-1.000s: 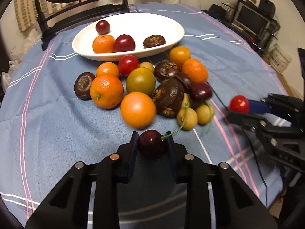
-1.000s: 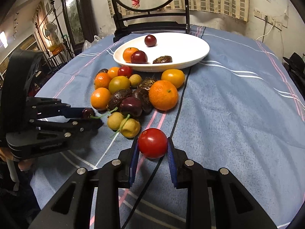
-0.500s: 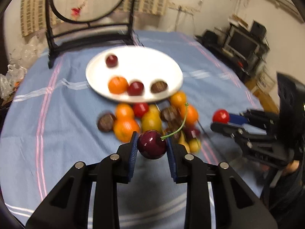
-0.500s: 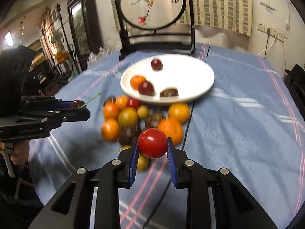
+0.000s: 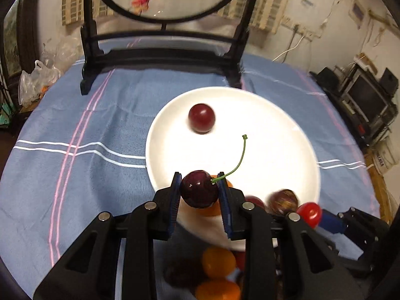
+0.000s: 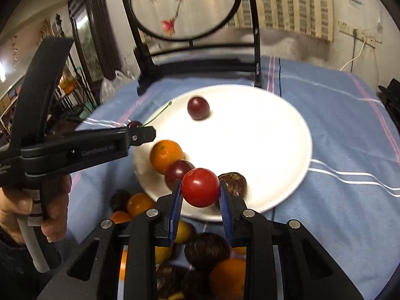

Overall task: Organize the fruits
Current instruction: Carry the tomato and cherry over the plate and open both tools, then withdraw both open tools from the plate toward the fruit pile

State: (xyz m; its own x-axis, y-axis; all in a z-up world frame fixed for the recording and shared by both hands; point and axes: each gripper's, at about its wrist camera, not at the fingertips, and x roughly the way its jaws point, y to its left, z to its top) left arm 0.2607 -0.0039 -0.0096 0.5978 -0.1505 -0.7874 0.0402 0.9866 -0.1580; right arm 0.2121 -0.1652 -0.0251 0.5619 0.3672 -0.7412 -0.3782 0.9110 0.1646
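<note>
My left gripper [image 5: 199,192] is shut on a dark cherry [image 5: 199,192] with a long green stem, held over the near rim of the white plate [image 5: 275,155]. My right gripper [image 6: 200,187] is shut on a red cherry tomato [image 6: 200,187], also above the plate's [image 6: 262,150] near edge. On the plate lie a dark red fruit [image 6: 198,107], an orange [image 6: 166,155], a dark plum [image 6: 178,171] and a brown wrinkled fruit [image 6: 233,183]. The left gripper [image 6: 140,133] with its cherry [image 6: 134,124] shows at the left of the right wrist view. The right gripper's tomato [image 5: 309,213] shows at lower right in the left wrist view.
A heap of oranges and dark fruits [image 6: 207,252] lies on the blue cloth [image 6: 350,150] below both grippers. A black stand with a round painted screen [image 5: 162,50] rises behind the plate. A hand [image 6: 32,207] grips the left tool's handle. Shelves with electronics [image 5: 367,100] stand at right.
Both grippers have travelled forward from beside the fruit heap to above the plate's near rim, each still holding its fruit. The heap now lies underneath them.
</note>
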